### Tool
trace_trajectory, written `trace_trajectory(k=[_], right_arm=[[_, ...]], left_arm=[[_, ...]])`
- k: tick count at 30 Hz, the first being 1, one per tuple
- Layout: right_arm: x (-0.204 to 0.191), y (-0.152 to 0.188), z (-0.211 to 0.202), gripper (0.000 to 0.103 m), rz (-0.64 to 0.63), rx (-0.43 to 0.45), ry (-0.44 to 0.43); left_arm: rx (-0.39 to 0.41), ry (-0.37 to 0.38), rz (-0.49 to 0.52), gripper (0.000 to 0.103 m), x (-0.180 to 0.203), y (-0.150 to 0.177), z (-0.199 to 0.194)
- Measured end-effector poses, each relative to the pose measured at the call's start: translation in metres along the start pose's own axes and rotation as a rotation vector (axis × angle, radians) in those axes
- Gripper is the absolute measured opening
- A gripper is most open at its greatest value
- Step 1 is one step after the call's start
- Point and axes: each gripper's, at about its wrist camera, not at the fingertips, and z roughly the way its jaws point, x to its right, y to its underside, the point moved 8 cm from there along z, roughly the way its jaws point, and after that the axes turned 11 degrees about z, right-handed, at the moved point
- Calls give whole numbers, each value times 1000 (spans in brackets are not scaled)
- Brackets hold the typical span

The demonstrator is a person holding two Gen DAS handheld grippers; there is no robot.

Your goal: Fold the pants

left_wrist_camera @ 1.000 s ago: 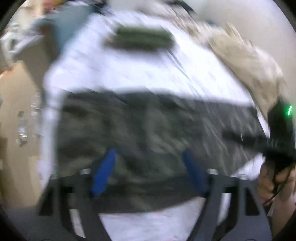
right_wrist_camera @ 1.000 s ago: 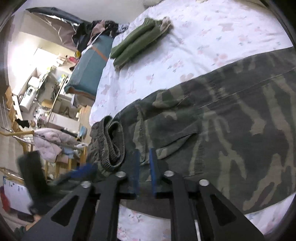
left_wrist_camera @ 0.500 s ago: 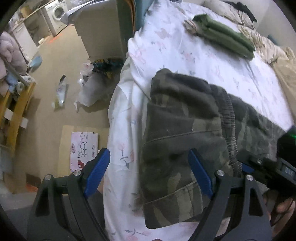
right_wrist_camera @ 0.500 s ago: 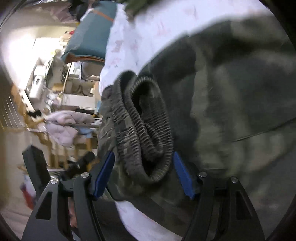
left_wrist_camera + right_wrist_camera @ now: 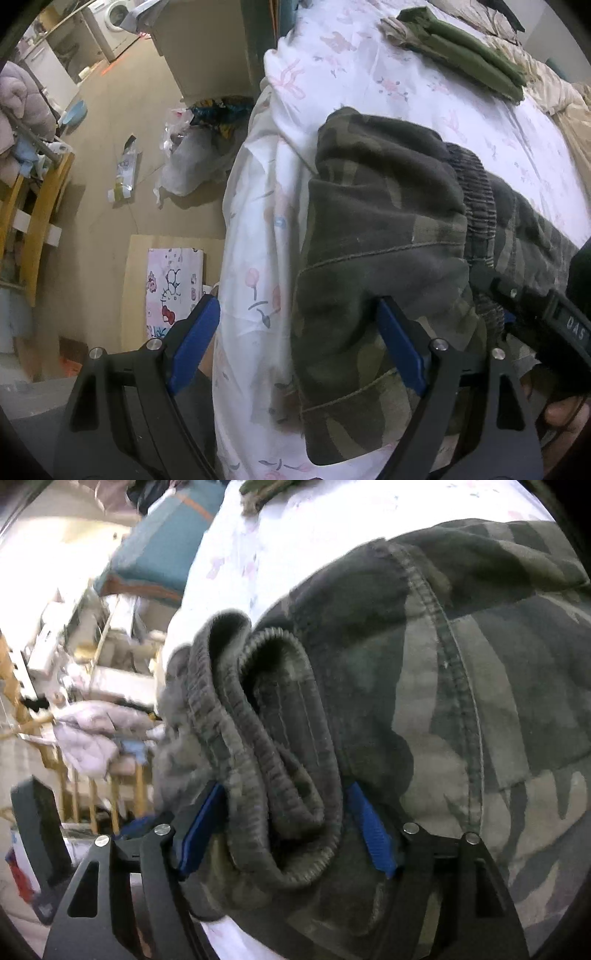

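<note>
across the centre and right of the left wrist frame, the camouflage pants (image 5: 388, 236) lie on the floral bedsheet (image 5: 258, 258) at the bed's edge, folded over so that the ribbed waistband (image 5: 476, 199) shows along the upper right of the bundle. in the right wrist frame the same pants (image 5: 461, 701) fill most of the picture, with the waistband (image 5: 273, 760) doubled into thick rolls at the centre.

the right gripper (image 5: 284, 834) has its blue fingers spread to either side of the waistband rolls, fabric bulging between them; whether the pads press the cloth cannot be told. the left gripper (image 5: 295, 343) stands wide apart at the bottom of its frame, its left finger over the bed's edge and its right finger against the dark fabric of the pants. the right gripper's black body (image 5: 535, 314) shows at the right edge of the left wrist frame.

in the upper right of the left wrist frame a folded green garment (image 5: 465, 55) rests on the sheet, well apart from the pants. at the left, the floor (image 5: 110, 129) carries a plastic bag (image 5: 195, 162) and a cartoon-printed board (image 5: 170, 288).
</note>
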Motion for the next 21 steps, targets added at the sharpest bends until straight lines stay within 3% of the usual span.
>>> trace_trajectory(k=[2,6,7,12,17,21], right_arm=[[-5,2,-1,64,-14,13,-14],[-24,16,-17,22,-115,43,-32],[-30,19,-27,19,-132,64,-51],[-46,28,-65,14,-186,120,-95],[-25,25,-103,13,-131,135,-84],[14,33,-114,13,-126,157,48]], left_arm=[[10,0,-22,84,-4,-2,-2],[36,-13,-64,84,-15,-7,-8],[43,-16,-76,84,-18,-8,-10],[67,-14,-117,84,-27,-10,-16],[35,1,-100,84,-23,-2,-10],[-5,46,-34,84,-2,6,1]])
